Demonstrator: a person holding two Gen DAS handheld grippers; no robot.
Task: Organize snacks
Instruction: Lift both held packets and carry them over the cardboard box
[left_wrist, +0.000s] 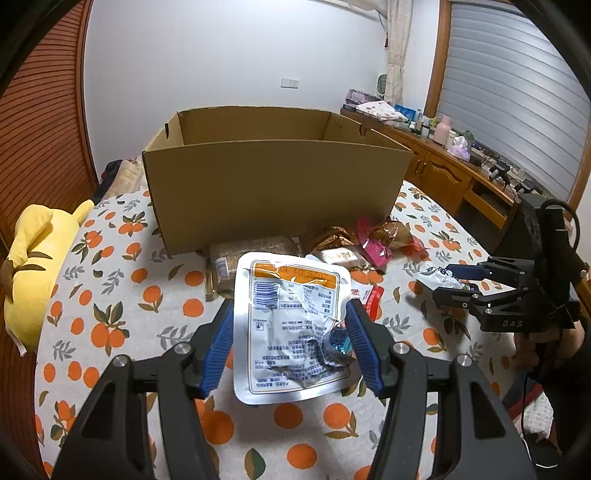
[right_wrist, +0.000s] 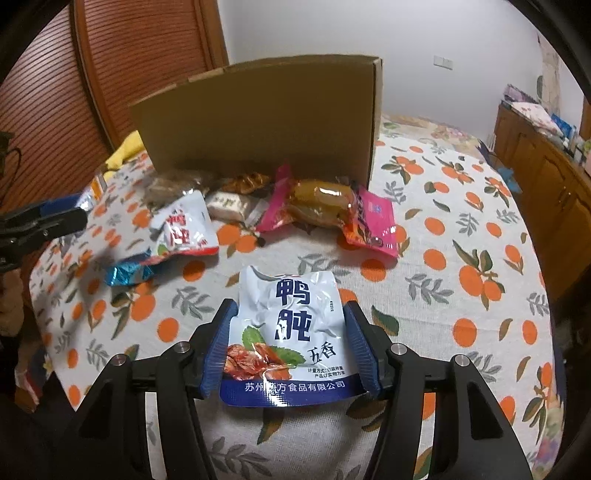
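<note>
My left gripper (left_wrist: 291, 343) is shut on a crumpled silver snack pouch (left_wrist: 288, 325), back side up with an orange stripe, held over the bed. My right gripper (right_wrist: 288, 339) is shut on a white-and-blue pouch (right_wrist: 288, 328) printed with blue characters, its pads pressing both edges. In the left wrist view the right gripper (left_wrist: 447, 286) shows at the right with that pouch (left_wrist: 439, 277). An open cardboard box (left_wrist: 273, 184) (right_wrist: 258, 118) stands behind. Before it lie a pink pack (right_wrist: 332, 210), a pale nougat bar (right_wrist: 229, 203), a second white pouch (right_wrist: 184, 229) and a teal wrapper (right_wrist: 125, 275).
The bed has an orange-print cover (right_wrist: 461, 258). A yellow plush toy (left_wrist: 40, 266) lies at its left edge. A wooden cabinet (left_wrist: 443, 170) crowded with small items runs along the right wall. A brown pack (left_wrist: 251, 251) leans at the box's foot.
</note>
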